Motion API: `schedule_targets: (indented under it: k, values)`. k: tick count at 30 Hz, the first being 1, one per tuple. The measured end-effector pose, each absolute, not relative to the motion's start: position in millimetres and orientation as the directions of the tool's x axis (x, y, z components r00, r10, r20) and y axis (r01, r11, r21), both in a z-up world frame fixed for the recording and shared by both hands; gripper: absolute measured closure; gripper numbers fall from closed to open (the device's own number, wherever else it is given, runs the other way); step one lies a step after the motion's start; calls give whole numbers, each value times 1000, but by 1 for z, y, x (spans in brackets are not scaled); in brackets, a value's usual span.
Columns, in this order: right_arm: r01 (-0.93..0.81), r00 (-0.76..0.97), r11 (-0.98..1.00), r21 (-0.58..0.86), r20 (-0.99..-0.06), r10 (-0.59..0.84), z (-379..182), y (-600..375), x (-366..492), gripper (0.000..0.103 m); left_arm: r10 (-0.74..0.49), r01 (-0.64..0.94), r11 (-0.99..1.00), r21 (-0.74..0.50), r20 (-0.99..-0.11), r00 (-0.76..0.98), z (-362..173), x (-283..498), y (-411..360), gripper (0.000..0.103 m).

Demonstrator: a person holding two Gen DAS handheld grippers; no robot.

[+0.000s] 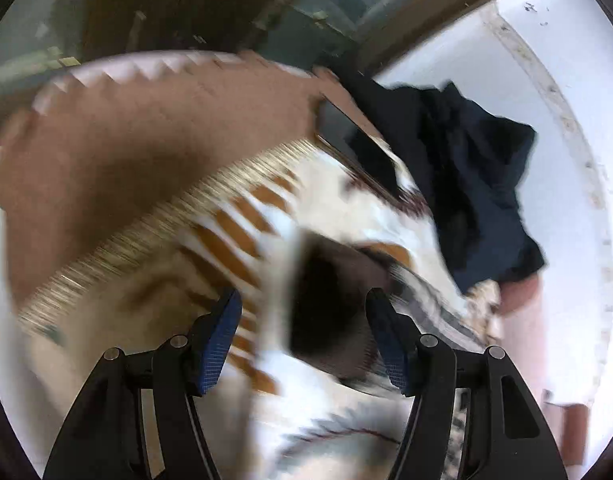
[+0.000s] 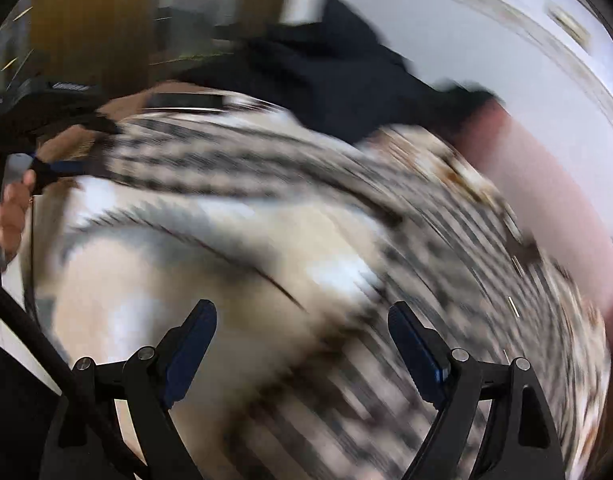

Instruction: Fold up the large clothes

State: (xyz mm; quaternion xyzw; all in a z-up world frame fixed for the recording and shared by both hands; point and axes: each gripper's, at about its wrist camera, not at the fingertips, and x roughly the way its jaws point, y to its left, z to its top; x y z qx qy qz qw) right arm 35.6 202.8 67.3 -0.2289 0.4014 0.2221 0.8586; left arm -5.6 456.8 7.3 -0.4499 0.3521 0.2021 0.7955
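Note:
The view is motion-blurred. A large cream garment [image 1: 338,208] with orange bars and black-and-white checks [image 2: 266,184] lies spread on a white surface [image 1: 486,52]. Over its far left part lies a brown piece [image 1: 146,136] with a zigzag pale edge. My left gripper [image 1: 304,320] hangs just above the cream cloth, open, with nothing pinched between its blue pads [image 1: 222,340]. My right gripper [image 2: 304,324] is open too, over the checked area, holding nothing. The left tool's black frame [image 2: 38,116] and a hand [image 2: 10,208] show at the left edge of the right wrist view.
A dark navy garment [image 1: 474,168] lies crumpled beyond the cream one, also seen at the top of the right wrist view [image 2: 346,76]. A pink cloth [image 2: 546,184] lies to its right. A dark wooden edge [image 1: 426,16] borders the white surface at the back.

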Motion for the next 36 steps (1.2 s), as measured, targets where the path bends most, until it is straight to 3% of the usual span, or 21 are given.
schedule_targets:
  k: [5,14,15,16,17,18,20,27,36]
  values:
    - [-695,570,662,-281,-775,271,53,295,45,12,7,-658,436,-614,-729,684,-2,-18,482,40]
    - [-730,583,589,-345,-765,273,32,369,73,12,74,-695,413,-588,-739,670,2,-18,495,40]
    - [-738,572,585,-336,-772,279,30,374,76,16,77,-697,406,-591,-738,671,2,-19,496,40]
    - [-750,552,581,-317,-784,286,28,377,78,22,77,-697,398,-597,-736,673,1,-20,498,40]
    - [-766,515,579,-278,-806,293,25,378,83,40,74,-697,390,-602,-734,675,1,-21,499,40]
    - [-776,473,588,-230,-829,300,23,378,88,69,74,-699,388,-601,-735,674,0,-20,499,40]
    - [-764,412,631,-131,-852,322,26,373,100,91,84,-705,399,-586,-742,665,2,-18,497,40]
    - [-547,454,832,92,-803,387,79,277,162,93,51,-652,480,-587,-723,689,19,10,452,40]
    - [-233,590,961,148,-764,261,120,91,207,94,-134,-381,722,-578,-657,742,54,75,328,38]
